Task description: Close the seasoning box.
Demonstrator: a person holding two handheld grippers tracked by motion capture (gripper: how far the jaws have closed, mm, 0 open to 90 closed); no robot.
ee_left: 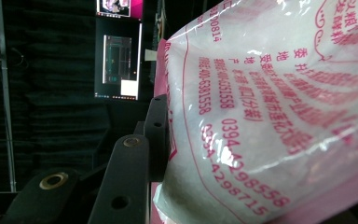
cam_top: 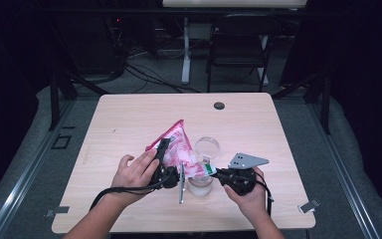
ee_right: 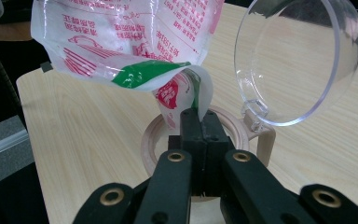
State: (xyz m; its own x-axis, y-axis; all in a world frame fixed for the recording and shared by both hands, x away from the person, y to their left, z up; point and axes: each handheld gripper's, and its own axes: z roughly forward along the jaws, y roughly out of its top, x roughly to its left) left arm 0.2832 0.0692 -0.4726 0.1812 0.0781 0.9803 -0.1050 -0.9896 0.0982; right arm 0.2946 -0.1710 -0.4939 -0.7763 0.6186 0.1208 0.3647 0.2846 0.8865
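A pink-and-white printed plastic bag (cam_top: 178, 142) hangs tilted above a small jar (cam_top: 200, 186) near the table's front middle. The jar's clear hinged lid (cam_top: 207, 147) stands open behind it. My left gripper (cam_top: 164, 147) clasps the bag's body; in the left gripper view one black jaw presses against the bag (ee_left: 270, 116), which hides the other jaw. My right gripper (ee_right: 200, 116) is shut on the bag's lower corner flap (ee_right: 193, 86), just above the jar's pale ring-shaped rim (ee_right: 150, 140). The clear lid (ee_right: 298, 60) is tipped up to the right of the bag (ee_right: 121, 28).
The light wooden table (cam_top: 129, 119) has a black round grommet (cam_top: 219, 105) near its far edge. A folding chair (cam_top: 238, 45) and a desk leg stand beyond the table. A lit screen (ee_left: 119, 65) hangs in the dark background.
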